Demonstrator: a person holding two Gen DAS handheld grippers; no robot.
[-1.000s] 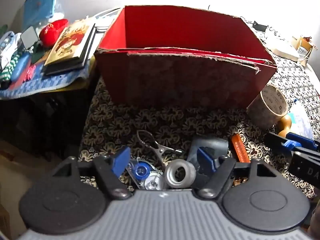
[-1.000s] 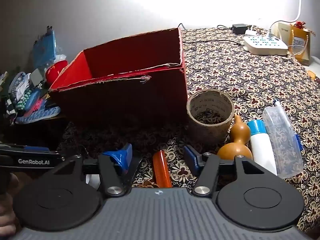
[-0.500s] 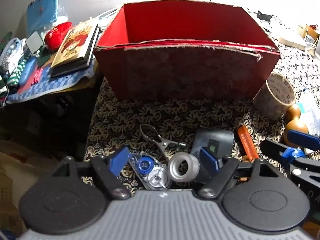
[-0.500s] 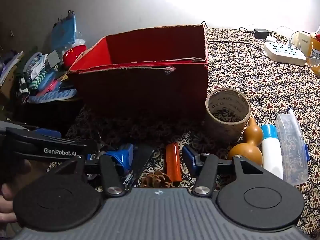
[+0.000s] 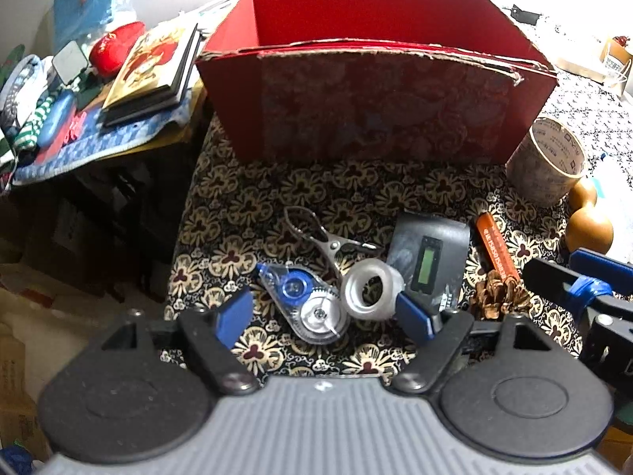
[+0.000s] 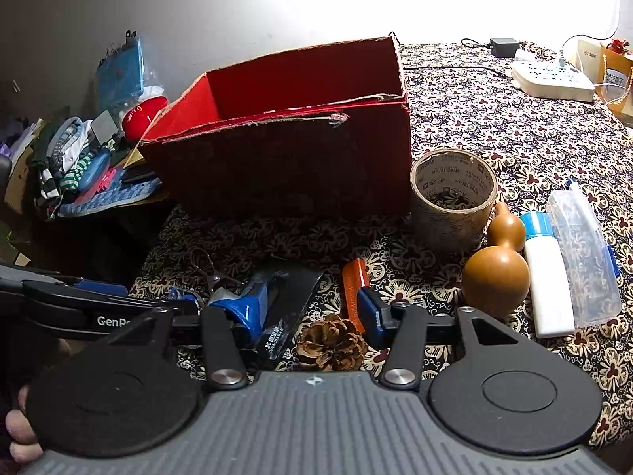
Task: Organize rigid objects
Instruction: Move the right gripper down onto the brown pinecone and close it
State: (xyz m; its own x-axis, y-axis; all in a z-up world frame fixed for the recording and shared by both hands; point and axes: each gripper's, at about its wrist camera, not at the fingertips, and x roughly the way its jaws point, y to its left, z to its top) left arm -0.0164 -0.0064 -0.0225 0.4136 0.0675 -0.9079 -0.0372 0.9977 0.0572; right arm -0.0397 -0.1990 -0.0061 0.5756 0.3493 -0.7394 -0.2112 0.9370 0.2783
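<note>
An open red box (image 5: 376, 91) stands on the patterned cloth; it also shows in the right wrist view (image 6: 285, 146). My left gripper (image 5: 324, 316) is open above a correction tape dispenser (image 5: 304, 301) and a clear tape roll (image 5: 370, 287). A metal clip (image 5: 316, 233), a black device (image 5: 429, 253), an orange tube (image 5: 496, 247) and a pine cone (image 5: 496, 297) lie nearby. My right gripper (image 6: 312, 308) is open, with the pine cone (image 6: 332, 342) and the orange tube (image 6: 354, 281) between its fingers.
A brown tape roll (image 6: 453, 198), a wooden gourd (image 6: 494, 273), a white bottle (image 6: 546, 277) and a clear case (image 6: 585, 253) lie to the right. A power strip (image 6: 554, 79) sits far right. Cluttered books and cloth (image 5: 118, 79) fill a lower table at left.
Both grippers have pulled back and up from the box. The pine cone has come into view between the right fingers. The objects have not moved.
</note>
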